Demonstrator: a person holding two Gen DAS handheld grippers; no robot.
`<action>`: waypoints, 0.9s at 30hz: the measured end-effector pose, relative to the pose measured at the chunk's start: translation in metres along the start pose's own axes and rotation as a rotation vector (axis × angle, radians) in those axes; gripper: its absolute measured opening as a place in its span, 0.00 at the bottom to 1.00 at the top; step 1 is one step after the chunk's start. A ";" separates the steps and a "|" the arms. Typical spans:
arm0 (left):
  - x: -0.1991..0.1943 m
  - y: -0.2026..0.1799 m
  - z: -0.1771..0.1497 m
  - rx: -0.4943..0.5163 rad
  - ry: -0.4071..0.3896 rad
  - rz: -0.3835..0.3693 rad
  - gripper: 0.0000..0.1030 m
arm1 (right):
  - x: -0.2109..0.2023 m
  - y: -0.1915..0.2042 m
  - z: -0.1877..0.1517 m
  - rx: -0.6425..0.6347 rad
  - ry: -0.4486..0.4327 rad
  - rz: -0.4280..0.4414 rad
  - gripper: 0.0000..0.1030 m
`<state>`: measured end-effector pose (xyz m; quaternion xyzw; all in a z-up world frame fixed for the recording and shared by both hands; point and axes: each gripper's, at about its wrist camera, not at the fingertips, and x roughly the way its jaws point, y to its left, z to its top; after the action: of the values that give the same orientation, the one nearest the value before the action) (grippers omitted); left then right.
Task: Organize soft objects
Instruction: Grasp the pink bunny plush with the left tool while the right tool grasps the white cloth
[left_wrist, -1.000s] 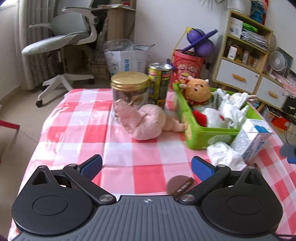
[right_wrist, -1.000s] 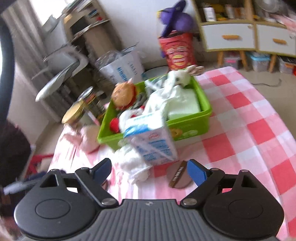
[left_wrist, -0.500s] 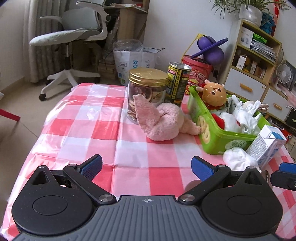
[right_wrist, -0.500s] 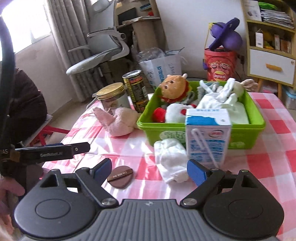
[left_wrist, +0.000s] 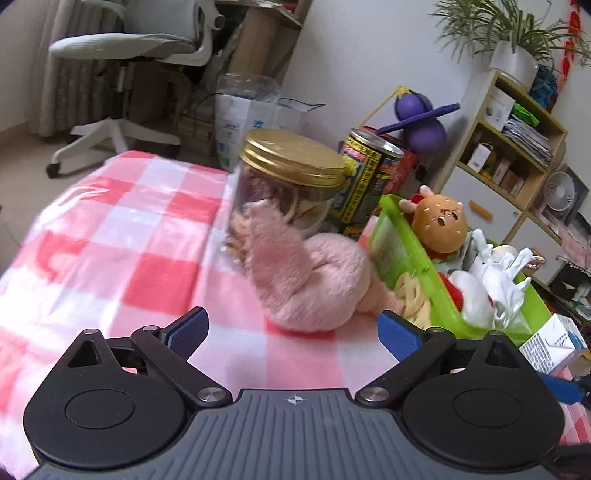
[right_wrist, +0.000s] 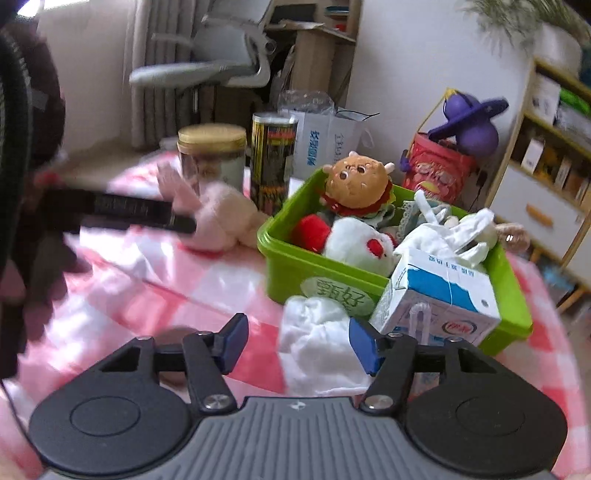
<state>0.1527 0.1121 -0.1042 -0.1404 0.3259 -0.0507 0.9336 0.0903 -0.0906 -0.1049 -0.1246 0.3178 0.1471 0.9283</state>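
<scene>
A pink plush (left_wrist: 306, 280) lies on the checked tablecloth, leaning against a glass jar (left_wrist: 288, 177) and touching the green bin (left_wrist: 406, 251). My left gripper (left_wrist: 293, 334) sits low just in front of the plush. Its jaws are wide and closing slightly, and nothing is between the pads. A white cloth (right_wrist: 314, 332) lies in front of the green bin (right_wrist: 288, 266). My right gripper (right_wrist: 298, 343) straddles the cloth with its jaws closing, and the pads are not pressing on it. The bin holds a burger plush (right_wrist: 356, 184), a white-and-red plush (right_wrist: 362, 247) and white fabric.
A milk carton (right_wrist: 439, 306) stands against the bin's front, right beside my right finger. A yellow-black can (left_wrist: 365, 177) stands behind the jar. A brown disc (right_wrist: 173, 336) lies on the cloth at left. An office chair, bags and a shelf stand beyond the table.
My left gripper has moved in and down toward the pink plush. The right gripper rolled level, dropped toward the white cloth, and its jaws narrowed around it.
</scene>
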 end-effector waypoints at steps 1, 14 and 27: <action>0.004 -0.002 0.001 0.007 0.002 -0.009 0.88 | 0.003 0.002 -0.001 -0.022 0.007 -0.009 0.32; 0.040 -0.009 0.003 0.032 -0.005 -0.037 0.69 | 0.027 0.012 -0.009 -0.152 0.059 -0.097 0.21; 0.036 -0.021 0.003 0.083 0.003 0.008 0.54 | 0.026 0.007 -0.007 -0.107 0.072 -0.096 0.00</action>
<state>0.1824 0.0865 -0.1171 -0.1004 0.3252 -0.0607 0.9383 0.1039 -0.0816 -0.1277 -0.1945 0.3364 0.1149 0.9142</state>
